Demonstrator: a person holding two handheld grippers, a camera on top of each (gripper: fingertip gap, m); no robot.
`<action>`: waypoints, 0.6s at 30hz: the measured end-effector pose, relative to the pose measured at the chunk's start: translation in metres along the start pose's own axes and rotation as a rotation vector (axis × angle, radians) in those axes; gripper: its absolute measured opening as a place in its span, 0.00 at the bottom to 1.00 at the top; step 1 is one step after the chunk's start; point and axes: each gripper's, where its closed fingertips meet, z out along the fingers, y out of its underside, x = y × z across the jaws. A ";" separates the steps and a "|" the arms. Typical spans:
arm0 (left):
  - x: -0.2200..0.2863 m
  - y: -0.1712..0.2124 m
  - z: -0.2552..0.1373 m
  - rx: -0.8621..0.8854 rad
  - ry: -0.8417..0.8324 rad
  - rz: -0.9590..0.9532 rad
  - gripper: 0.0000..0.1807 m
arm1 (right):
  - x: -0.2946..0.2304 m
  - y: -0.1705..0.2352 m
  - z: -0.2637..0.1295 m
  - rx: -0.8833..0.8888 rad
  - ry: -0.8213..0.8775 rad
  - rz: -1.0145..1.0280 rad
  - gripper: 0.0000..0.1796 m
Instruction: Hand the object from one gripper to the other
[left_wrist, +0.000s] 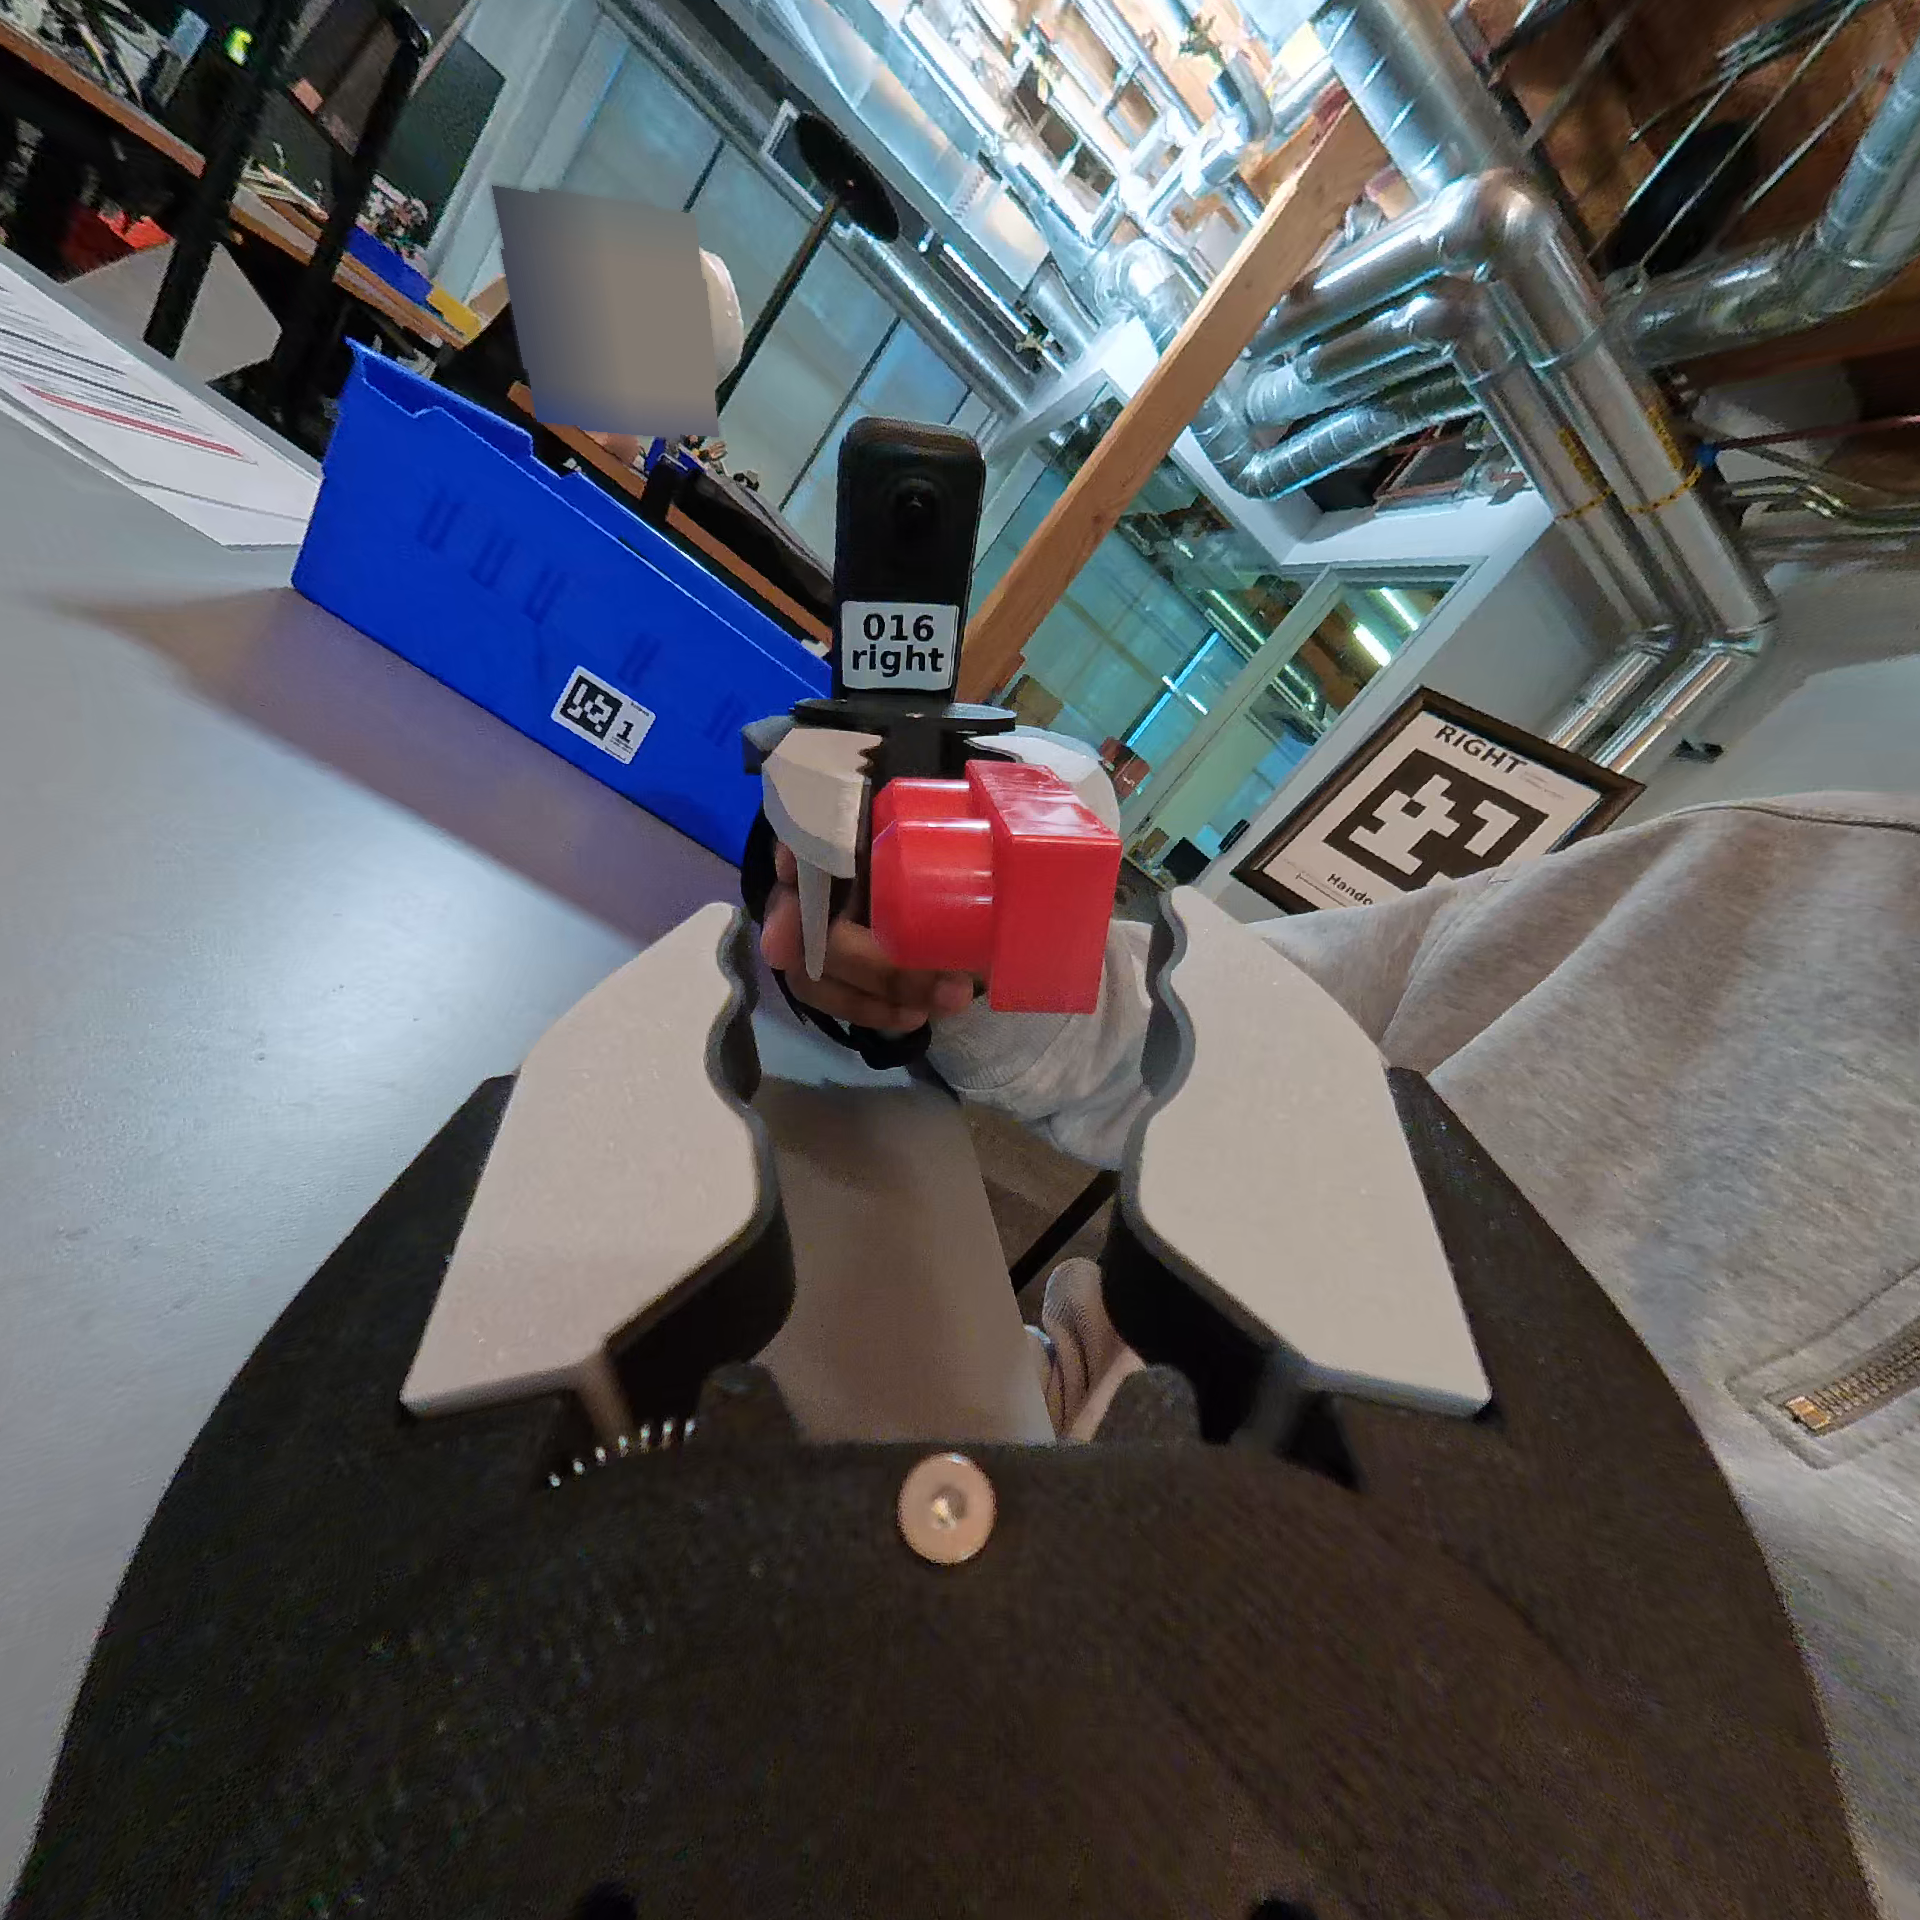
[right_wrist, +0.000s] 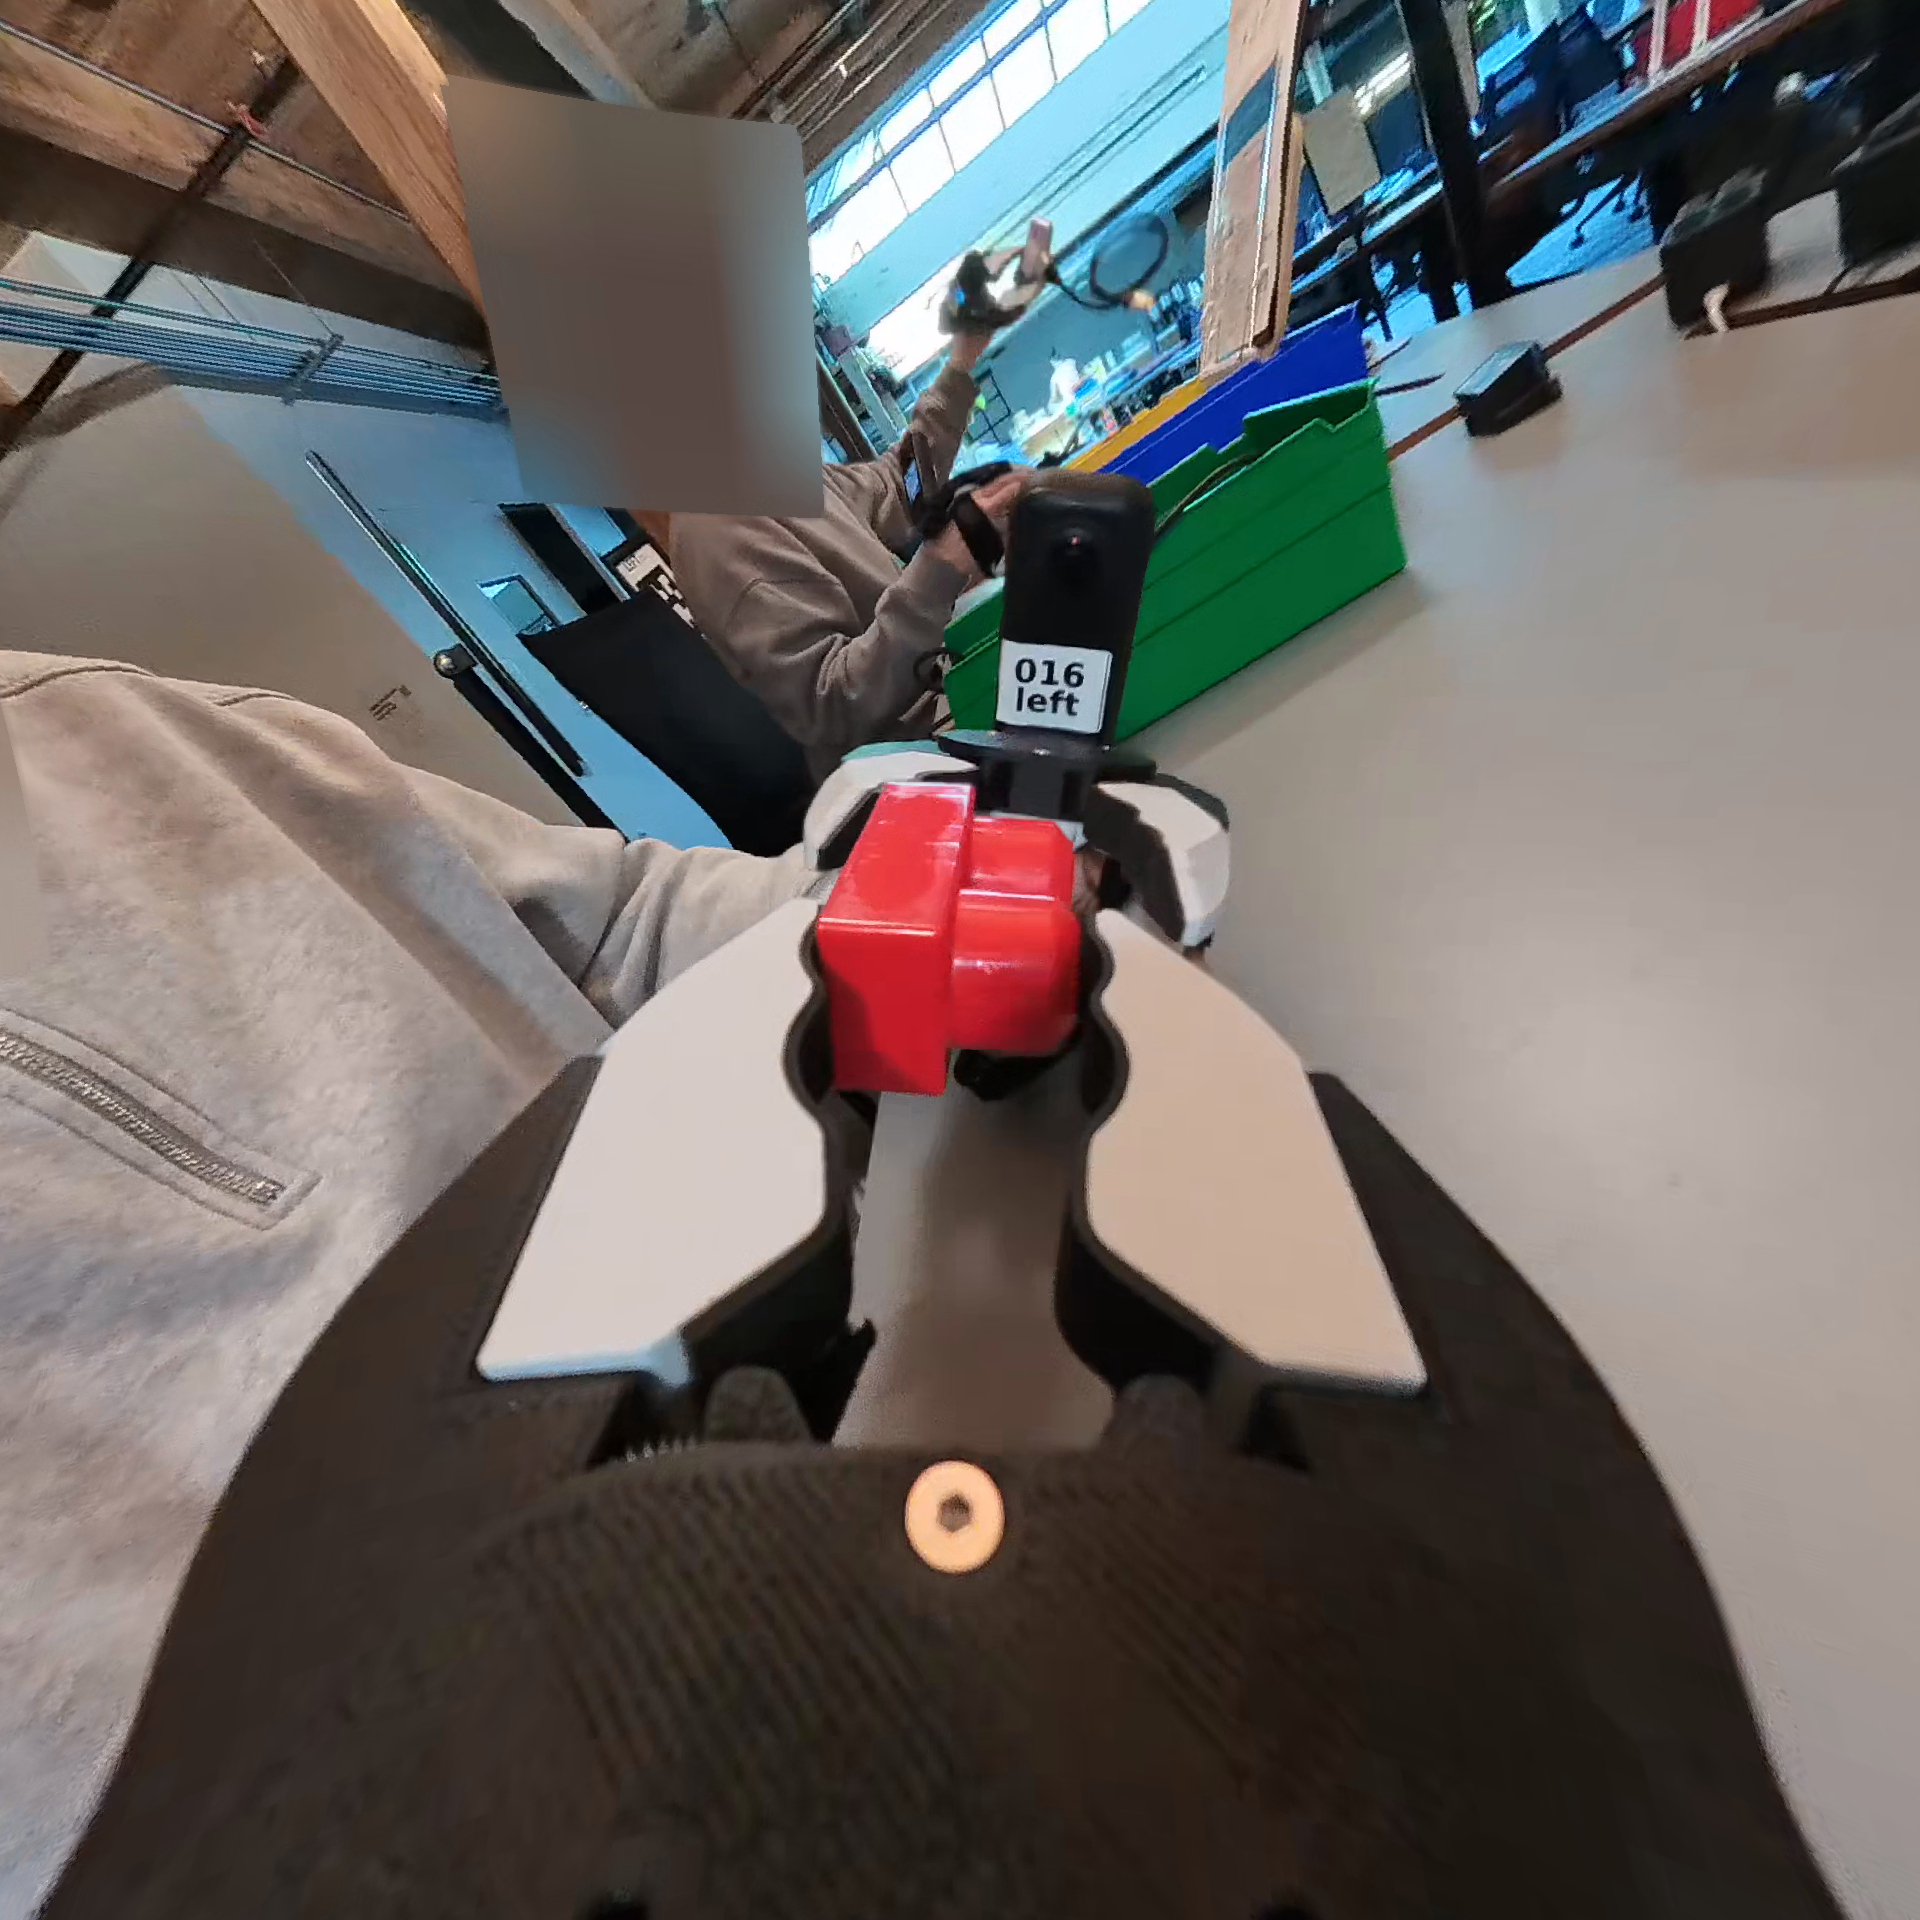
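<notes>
Right gripper clamped on a red plastic block, a boxy piece with a rounded stub on one side; its grey fingers press the block at their tips, boxy part against the left finger, rounded stub against the right one. Block is held in the air above the grey table, not touching it. From the left wrist view the same block sits just beyond the left gripper, whose fingers are spread wide with nothing between them; the block is ahead of their tips, apart from both. The right gripper faces the left one head-on, its black camera standing upright above the block. Blue bin on the table far left in that view. In the right wrist view a green bin lies far right behind the left gripper. Grey sweatshirt sleeve at near left.
</notes>
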 end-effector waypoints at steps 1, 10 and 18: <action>0.000 0.001 0.000 -0.008 -0.002 0.007 0.39 | 0.000 0.001 0.001 -0.003 0.000 0.003 0.25; 0.003 0.007 0.002 -0.056 0.003 0.030 0.25 | 0.004 0.002 0.002 0.009 0.006 -0.005 0.25; -0.004 -0.018 -0.012 0.107 0.018 -0.114 0.25 | 0.017 -0.019 -0.005 0.158 0.159 -0.203 0.40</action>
